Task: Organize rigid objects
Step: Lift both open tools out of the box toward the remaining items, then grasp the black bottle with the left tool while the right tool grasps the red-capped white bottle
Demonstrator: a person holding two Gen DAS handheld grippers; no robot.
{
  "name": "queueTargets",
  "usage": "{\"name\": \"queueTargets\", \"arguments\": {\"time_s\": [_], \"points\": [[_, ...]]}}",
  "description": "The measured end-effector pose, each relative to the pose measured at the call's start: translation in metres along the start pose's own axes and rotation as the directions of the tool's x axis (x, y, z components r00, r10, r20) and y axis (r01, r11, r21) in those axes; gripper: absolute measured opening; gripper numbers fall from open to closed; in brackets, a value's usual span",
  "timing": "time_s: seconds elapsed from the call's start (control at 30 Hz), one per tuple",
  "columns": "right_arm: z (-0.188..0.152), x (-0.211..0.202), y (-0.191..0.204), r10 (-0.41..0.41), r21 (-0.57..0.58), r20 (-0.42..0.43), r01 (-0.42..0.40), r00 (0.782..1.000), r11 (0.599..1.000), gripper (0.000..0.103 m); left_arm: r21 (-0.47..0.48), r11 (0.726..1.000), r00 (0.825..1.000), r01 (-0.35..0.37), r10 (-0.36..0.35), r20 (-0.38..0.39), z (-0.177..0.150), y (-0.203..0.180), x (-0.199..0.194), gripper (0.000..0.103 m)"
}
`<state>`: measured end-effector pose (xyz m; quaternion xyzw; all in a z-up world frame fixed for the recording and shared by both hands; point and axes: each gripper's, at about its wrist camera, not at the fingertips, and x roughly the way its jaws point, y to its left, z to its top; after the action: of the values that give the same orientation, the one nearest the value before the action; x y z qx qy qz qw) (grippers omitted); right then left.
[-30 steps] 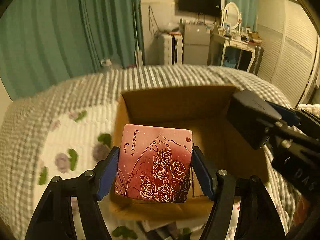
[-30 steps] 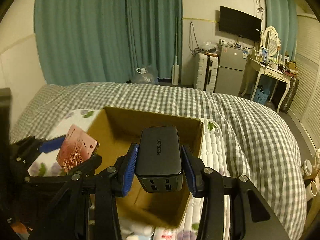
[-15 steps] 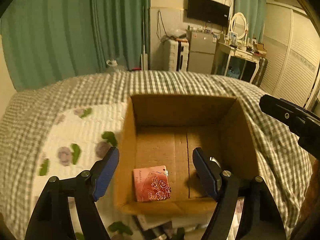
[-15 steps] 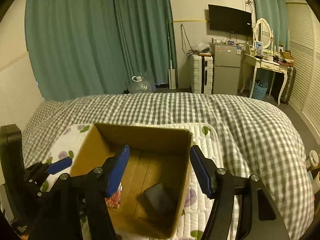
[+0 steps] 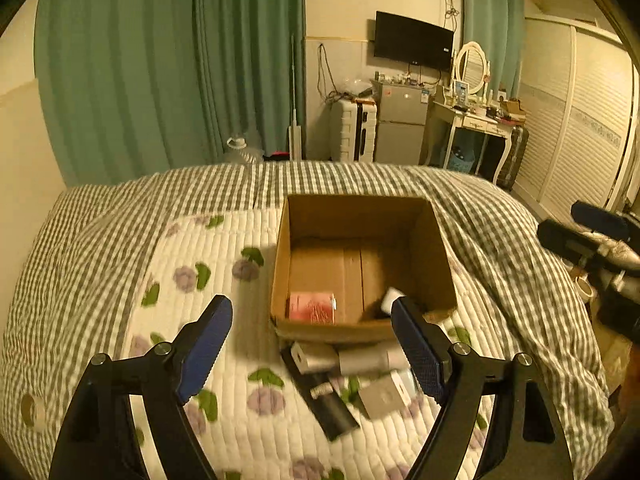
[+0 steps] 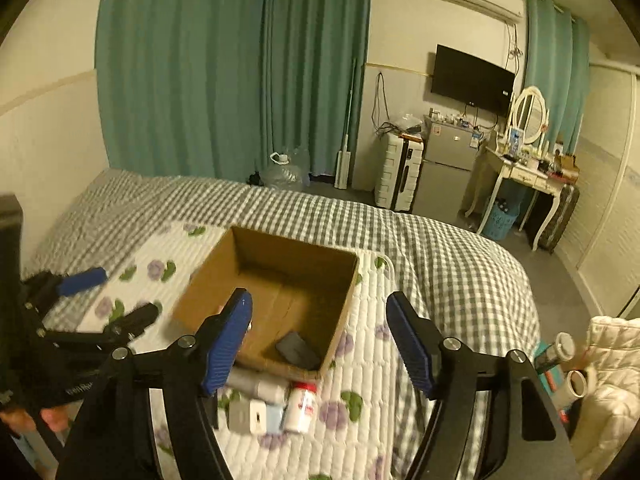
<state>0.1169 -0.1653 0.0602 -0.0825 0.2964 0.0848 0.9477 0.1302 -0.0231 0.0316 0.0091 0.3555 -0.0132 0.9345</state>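
Observation:
An open cardboard box (image 5: 438,240) (image 6: 344,304) stands on the bed. A pink rose-print tin (image 5: 312,307) lies on its floor at the near left. A black charger (image 6: 298,350) lies at the near right, partly seen in the left wrist view (image 5: 386,302). My left gripper (image 5: 316,354) is open and empty, above and in front of the box; it also shows in the right wrist view (image 6: 108,300). My right gripper (image 6: 320,340) is open and empty above the box's near edge. Several loose items lie on the quilt in front of the box: a grey cylinder (image 5: 368,360), a black bar (image 5: 328,400), a white bottle (image 6: 300,406).
The bed has a grey checked cover (image 6: 460,264) and a floral quilt (image 5: 200,280). Green curtains, a small fridge (image 6: 448,160), a suitcase and a dressing table stand beyond the bed. Cups and a white jacket (image 6: 612,380) are at the right.
Both grippers opened and dropped the tin and the charger into the box, then pulled back and up. The loose items in front of the box have come into view.

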Motion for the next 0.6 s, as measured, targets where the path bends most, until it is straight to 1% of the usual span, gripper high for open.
{"name": "queueTargets", "arguments": {"time_s": [0.07, 0.17, 0.27, 0.4, 0.47, 0.53, 0.6], "points": [[-0.017, 0.002, 0.008, -0.005, -0.027, -0.022, 0.005, 1.0, 1.0, 0.07, -0.001, 1.0, 1.0, -0.022, 0.021, -0.022, -0.01, 0.0, 0.001, 0.084], [-0.039, 0.019, 0.013, 0.008, -0.041, -0.076, -0.011, 0.997, 0.999, 0.07, -0.025, 0.999, 0.998, -0.043, 0.042, -0.038, -0.03, 0.002, 0.009, 0.084], [-0.066, 0.045, 0.016, 0.012, -0.049, -0.123, -0.018, 0.992, 0.999, 0.07, -0.029, 0.996, 0.993, -0.082, 0.08, -0.085, -0.052, 0.004, 0.032, 0.084], [-0.104, 0.094, 0.02, -0.012, -0.107, -0.188, -0.008, 0.982, 0.994, 0.07, -0.049, 0.994, 0.983, -0.095, 0.086, -0.163, -0.078, 0.004, 0.072, 0.084], [-0.122, 0.12, 0.018, -0.019, -0.122, -0.239, -0.01, 0.971, 0.992, 0.07, -0.042, 0.992, 0.972, -0.117, 0.106, -0.208, -0.09, 0.002, 0.094, 0.084], [-0.135, 0.137, 0.014, -0.022, -0.13, -0.277, -0.015, 0.961, 0.991, 0.07, -0.03, 0.988, 0.96, -0.149, 0.138, -0.242, -0.098, 0.003, 0.112, 0.084], [-0.146, 0.154, 0.008, -0.015, -0.129, -0.313, -0.027, 0.95, 0.991, 0.07, -0.019, 0.98, 0.938, -0.196, 0.182, -0.295, -0.103, 0.003, 0.131, 0.082]]}}
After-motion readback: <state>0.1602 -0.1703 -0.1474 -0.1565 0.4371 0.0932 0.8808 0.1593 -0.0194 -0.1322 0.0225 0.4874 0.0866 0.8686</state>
